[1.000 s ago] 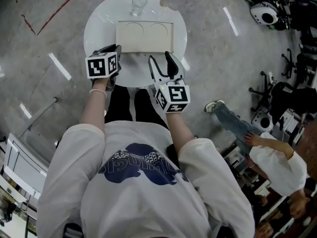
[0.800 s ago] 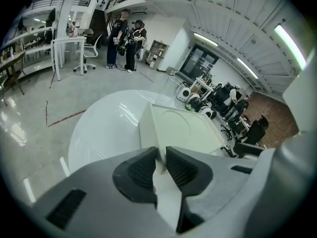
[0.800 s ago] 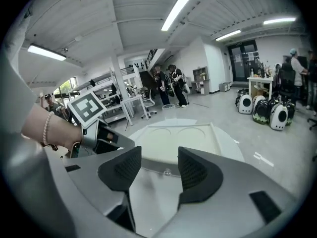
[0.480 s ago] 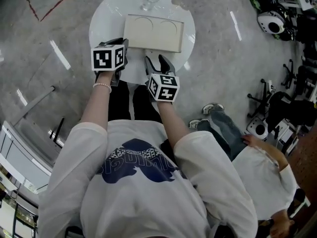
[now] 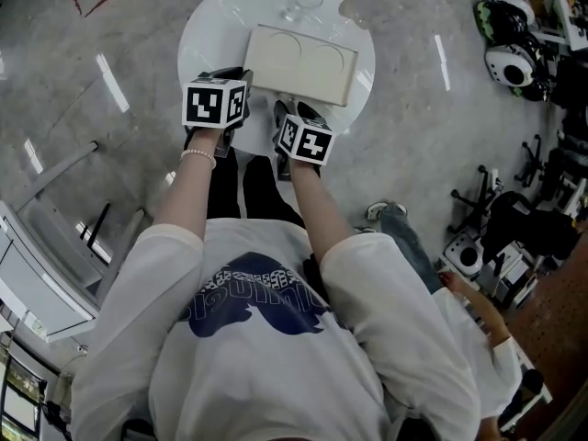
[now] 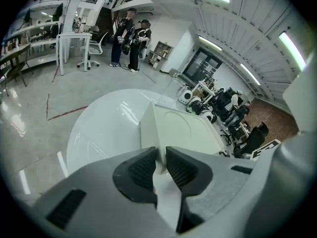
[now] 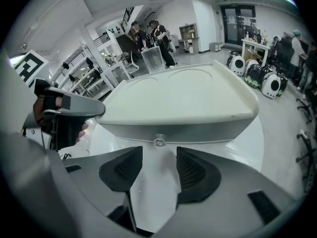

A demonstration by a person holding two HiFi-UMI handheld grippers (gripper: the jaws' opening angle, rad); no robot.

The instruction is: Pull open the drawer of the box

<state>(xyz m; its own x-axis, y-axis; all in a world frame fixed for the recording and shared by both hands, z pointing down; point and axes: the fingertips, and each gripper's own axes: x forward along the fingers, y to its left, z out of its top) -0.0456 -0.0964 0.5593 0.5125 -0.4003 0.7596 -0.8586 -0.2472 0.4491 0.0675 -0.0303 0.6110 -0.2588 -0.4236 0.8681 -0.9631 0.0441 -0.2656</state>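
A cream box (image 5: 299, 62) lies on a round white table (image 5: 211, 35). The left gripper (image 5: 231, 79) is shut on the box's near left corner (image 6: 159, 148), with its pads pressing either side of the edge. The box's grey drawer front (image 7: 198, 131) faces me and is closed, with a small clear knob (image 7: 159, 141) at its middle. The right gripper (image 7: 159, 153) sits low in front of that knob, its jaws wide apart and closing. The knob stands just ahead of the fingertips, in line with the gap, and nothing touches the pads.
A clear glass (image 5: 301, 3) stands behind the box at the table's far edge. My legs are under the near edge. A seated person (image 5: 478, 320) and office chairs (image 5: 514, 228) are to the right. People (image 6: 130, 38) stand far off across the room.
The right gripper has moved forward and left, from the table's near edge up to the middle of the box's front. The left gripper has stayed at the box's left corner.
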